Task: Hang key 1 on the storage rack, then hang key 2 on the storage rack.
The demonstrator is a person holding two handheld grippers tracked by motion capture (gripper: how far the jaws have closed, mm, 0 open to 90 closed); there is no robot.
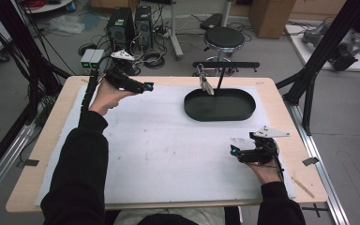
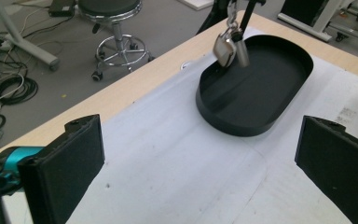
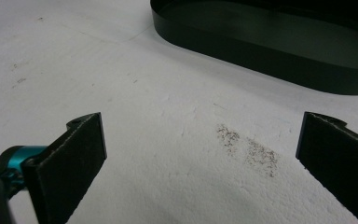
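Black jaws of the left gripper (image 2: 200,158) stand wide apart, holding nothing, raised over the white mat (image 1: 159,150); the padlock (image 2: 224,46) hangs ahead of them above the black tray (image 1: 219,105). Right gripper (image 1: 234,151), also wide, rests low near a brown smudge (image 3: 249,149), visible close up.

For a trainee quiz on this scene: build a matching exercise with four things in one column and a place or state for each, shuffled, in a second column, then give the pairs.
Things:
1. left gripper
2. right gripper
3. black oval tray
4. metal keyring bundle

Places or states:
A. hangs from a black stand over the tray
B. lies on the white mat at the far right of the table
C. open, raised over the far left of the mat
D. open, low at the near right of the mat

Pairs: 1-C, 2-D, 3-B, 4-A
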